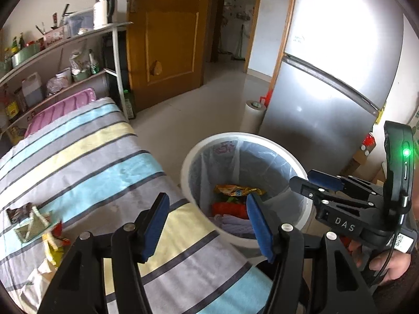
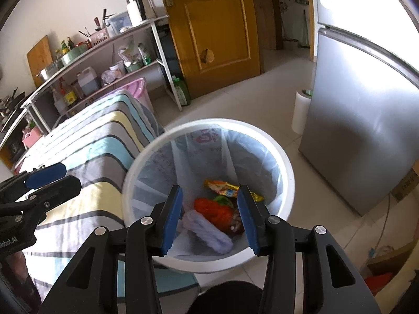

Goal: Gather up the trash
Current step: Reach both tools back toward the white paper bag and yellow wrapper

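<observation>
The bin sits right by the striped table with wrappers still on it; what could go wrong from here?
The leftover wrappers lie near the tablecloth edge, so a careless reach may knock them to the floor. The white bin is light-looking and close; a hand-held gripper could bump its rim and tip it.

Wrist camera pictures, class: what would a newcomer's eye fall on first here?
Probably the white bin on the floor beside the striped table cover, with bright wrappers at its bottom. Next, the right hand-held gripper, open and empty above it. Leftover trash lies on the cover.
</observation>
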`<state>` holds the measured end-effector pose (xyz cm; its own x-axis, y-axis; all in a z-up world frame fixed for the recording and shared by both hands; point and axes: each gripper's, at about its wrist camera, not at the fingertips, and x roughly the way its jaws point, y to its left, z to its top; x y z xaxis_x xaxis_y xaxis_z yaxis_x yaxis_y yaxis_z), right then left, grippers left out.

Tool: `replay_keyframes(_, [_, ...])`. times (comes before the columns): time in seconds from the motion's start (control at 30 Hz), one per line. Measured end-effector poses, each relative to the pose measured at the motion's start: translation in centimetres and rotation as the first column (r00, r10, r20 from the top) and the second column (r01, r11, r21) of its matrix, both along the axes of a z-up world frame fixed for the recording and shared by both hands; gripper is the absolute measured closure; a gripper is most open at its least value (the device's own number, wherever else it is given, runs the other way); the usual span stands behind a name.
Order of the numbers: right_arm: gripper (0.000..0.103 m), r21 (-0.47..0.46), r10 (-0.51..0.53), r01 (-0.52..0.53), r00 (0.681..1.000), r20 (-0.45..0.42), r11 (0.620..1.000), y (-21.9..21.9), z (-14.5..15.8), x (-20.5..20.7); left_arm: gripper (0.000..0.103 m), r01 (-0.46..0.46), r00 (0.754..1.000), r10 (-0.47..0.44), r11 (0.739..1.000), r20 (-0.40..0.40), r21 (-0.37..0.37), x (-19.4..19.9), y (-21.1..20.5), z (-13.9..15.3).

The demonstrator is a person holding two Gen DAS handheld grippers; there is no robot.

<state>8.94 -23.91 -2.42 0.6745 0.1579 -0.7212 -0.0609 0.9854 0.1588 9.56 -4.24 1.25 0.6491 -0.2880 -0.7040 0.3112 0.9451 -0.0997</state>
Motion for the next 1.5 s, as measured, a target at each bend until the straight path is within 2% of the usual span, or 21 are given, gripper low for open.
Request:
replay_keyframes(0.5, [0.058, 0.014, 0.111, -0.113, 0.99, 0.084, 0.994, 6.1, 2.5, -1.5, 0.036, -0.134, 0.989, 0.133, 0.991, 0.064, -0.003, -3.5, 7.8, 1.2])
replay_keyframes(0.73, [0.054, 0.018, 0.196, -0.198, 0.977, 0.086, 0.98, 9.9, 2.3, -1.4, 0.032, -0.247, 0.967, 0.245, 0.969, 0.071, 0.025, -5.5, 13.1, 0.5])
replay_keyframes(0.97, [0.051, 0.018, 0.273, -0.274, 0.96, 0.07, 0.961, 14.1, 1.8, -1.0, 0.03, -0.301, 0.953, 0.299, 0.953, 0.051, 0.037, -7.1, 17.1, -0.6])
replay_keyframes(1.23, [0.051, 0.013, 0.332, -0.333, 0.942, 0.048, 0.943, 17.8, 1.4, -0.2, 0.027, -0.287, 0.958, 0.287, 0.958, 0.0, 0.02, -7.7, 19.5, -2.3])
replay_keyframes(1.5, [0.051, 0.028, 0.39, -0.39, 0.921, 0.006, 0.92, 21.8, 0.9, 1.4, 0.026, -0.23, 0.971, 0.233, 0.972, -0.052, 0.053, -6.3, 19.3, -4.1])
